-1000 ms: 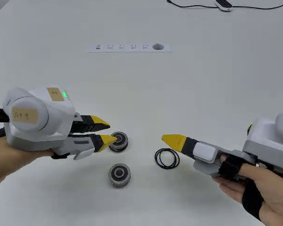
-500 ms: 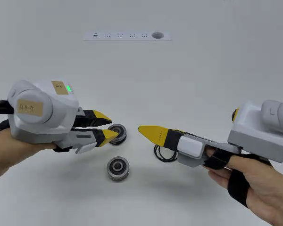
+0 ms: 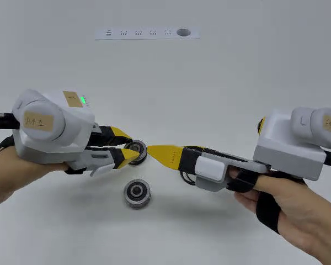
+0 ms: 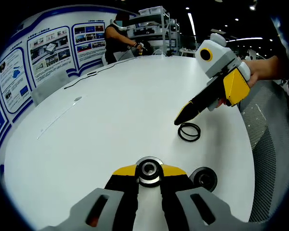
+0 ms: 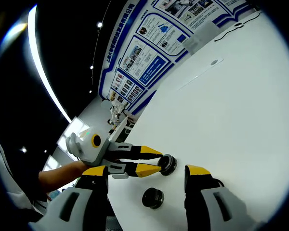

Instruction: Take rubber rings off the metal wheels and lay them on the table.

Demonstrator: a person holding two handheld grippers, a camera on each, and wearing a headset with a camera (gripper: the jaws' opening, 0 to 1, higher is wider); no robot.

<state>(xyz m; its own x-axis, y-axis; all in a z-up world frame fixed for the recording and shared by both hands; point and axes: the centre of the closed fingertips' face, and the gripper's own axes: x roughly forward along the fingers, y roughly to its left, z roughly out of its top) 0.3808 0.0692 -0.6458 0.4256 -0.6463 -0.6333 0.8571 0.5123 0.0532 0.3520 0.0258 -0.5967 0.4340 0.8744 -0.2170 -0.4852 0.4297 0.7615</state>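
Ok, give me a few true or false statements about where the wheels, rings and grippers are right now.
1. The left gripper is shut on a wheel. True.
2. The right gripper holds the second wheel. False: it is open, gripping nothing; that wheel lies on the table.
3. Black rubber rings lie on the table. True.
4. The power strip sits between the wheels. False: it lies far beyond both grippers.

Wheels [image 3: 137,193] shiny bare metal; rings [image 4: 189,139] matt black rubber; table [image 3: 237,83] smooth, matt white.
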